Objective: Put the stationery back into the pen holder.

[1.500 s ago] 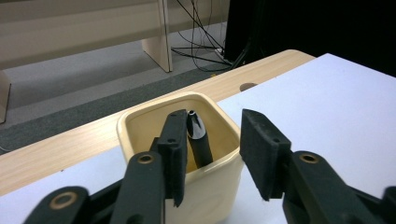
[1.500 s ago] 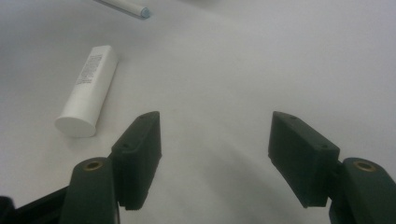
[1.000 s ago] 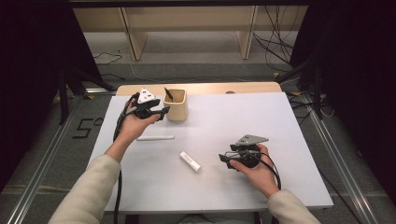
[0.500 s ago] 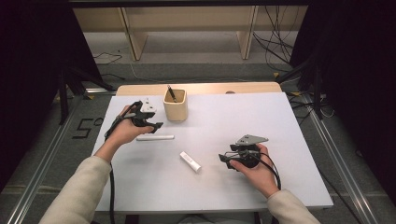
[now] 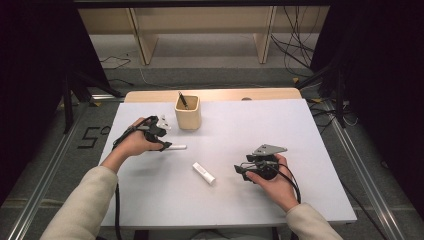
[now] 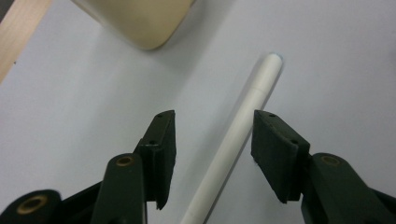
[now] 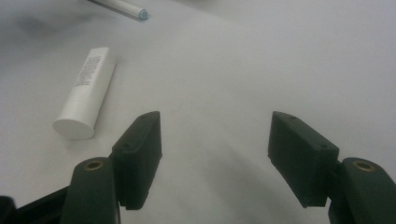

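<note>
Between the pads of my left gripper (image 6: 212, 140) lies the white pen (image 6: 236, 140), a slim, smooth, round stick with a pale blue tip at its far end. It rests flat on the white table (image 5: 250, 125), just in front of the beige cup (image 5: 188, 113). On the high view its long axis runs across the table, tip toward my right gripper (image 5: 240, 170); along my left jaws it runs forward and slightly off to one side. Those jaws have just been closing, yet a gap shows on both sides of the pen, so nothing is pinched. Compared with a second ago, my left gripper has come away from the cup's rim and dropped low over the pen. My right gripper sits where it was, jaws spread wide over bare table, with the small white tube (image 5: 204, 173) lying near it.
</note>
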`<state>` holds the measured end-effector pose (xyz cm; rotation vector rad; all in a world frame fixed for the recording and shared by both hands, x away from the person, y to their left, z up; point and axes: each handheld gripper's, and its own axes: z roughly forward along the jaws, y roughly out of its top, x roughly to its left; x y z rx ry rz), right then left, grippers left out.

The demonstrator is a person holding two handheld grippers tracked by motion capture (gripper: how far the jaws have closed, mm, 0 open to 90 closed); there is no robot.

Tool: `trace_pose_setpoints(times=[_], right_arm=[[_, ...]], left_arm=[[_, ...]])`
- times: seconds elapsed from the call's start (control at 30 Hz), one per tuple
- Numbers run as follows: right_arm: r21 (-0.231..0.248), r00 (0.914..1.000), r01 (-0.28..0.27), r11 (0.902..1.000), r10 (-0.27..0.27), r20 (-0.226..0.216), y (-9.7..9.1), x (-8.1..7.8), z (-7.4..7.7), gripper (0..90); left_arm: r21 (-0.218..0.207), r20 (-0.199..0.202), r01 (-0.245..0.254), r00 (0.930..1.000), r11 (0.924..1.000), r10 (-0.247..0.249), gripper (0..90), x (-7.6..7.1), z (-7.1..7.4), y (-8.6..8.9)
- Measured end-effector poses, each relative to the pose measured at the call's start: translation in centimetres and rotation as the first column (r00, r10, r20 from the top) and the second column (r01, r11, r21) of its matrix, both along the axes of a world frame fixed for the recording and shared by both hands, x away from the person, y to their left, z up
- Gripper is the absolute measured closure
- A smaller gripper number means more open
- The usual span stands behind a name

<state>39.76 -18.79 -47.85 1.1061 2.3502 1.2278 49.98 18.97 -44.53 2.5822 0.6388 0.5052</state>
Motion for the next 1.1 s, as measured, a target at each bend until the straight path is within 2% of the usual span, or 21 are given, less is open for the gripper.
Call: trace_pose_setpoints(times=[0.27, 0.3, 0.4, 0.57, 0.6, 0.67, 0.87, 1.0, 1.03, 1.1], right_arm=[[-0.004, 1.0, 0.0, 1.0, 0.0, -0.002, 0.0, 0.0, 0.0, 35.8], [-0.002, 1.0, 0.0, 1.0, 0.0, -0.001, 0.0, 0.0, 0.0, 35.8], [-0.002, 1.0, -0.001, 1.0, 0.001, -0.001, 0.0, 0.0, 0.0, 35.8], [-0.002, 1.0, -0.001, 1.0, 0.001, -0.001, 0.0, 0.0, 0.0, 35.9], [-0.003, 1.0, -0.001, 1.0, 0.001, -0.002, 0.0, 0.0, 0.0, 35.9], [-0.001, 1.0, -0.001, 1.0, 0.001, -0.001, 0.0, 0.0, 0.0, 35.9], [-0.002, 1.0, -0.001, 1.0, 0.001, -0.001, 0.0, 0.0, 0.0, 36.0], [-0.002, 1.0, -0.001, 1.0, 0.001, -0.002, 0.0, 0.0, 0.0, 36.0], [-0.004, 1.0, -0.001, 1.0, 0.001, -0.002, 0.0, 0.0, 0.0, 36.0], [-0.003, 1.0, -0.002, 1.0, 0.002, -0.002, 0.0, 0.0, 0.0, 36.0]], left_arm=[[0.071, -0.033, 0.05, 0.9983, 0.9962, -0.048, 52.0, 0.4, -0.5, -0.2], [0.092, -0.037, 0.066, 0.9973, 0.9936, -0.063, 52.6, 0.4, -0.5, -0.2], [0.118, -0.047, 0.093, 0.995, 0.9886, -0.088, 54.2, 0.5, -0.5, -0.4], [0.167, -0.073, 0.143, 0.9885, 0.9755, -0.132, 56.2, 0.7, -0.6, -0.6], [0.191, -0.082, 0.159, 0.9859, 0.9687, -0.146, 56.2, 0.8, -0.5, -0.7], [0.215, -0.09, 0.181, 0.9822, 0.9598, -0.165, 56.4, 0.9, -0.6, -0.7], [0.246, -0.099, 0.205, 0.9776, 0.9475, -0.185, 57.1, 1.0, -0.9, -1.0], [0.268, -0.119, 0.233, 0.9709, 0.9349, -0.208, 58.8, 0.9, -1.1, -1.1], [0.267, -0.121, 0.237, 0.9698, 0.9341, -0.212, 58.9, 0.9, -1.1, -1.2], [0.284, -0.124, 0.253, 0.9661, 0.9249, -0.226, 59.5, 0.9, -1.2, -1.2]])
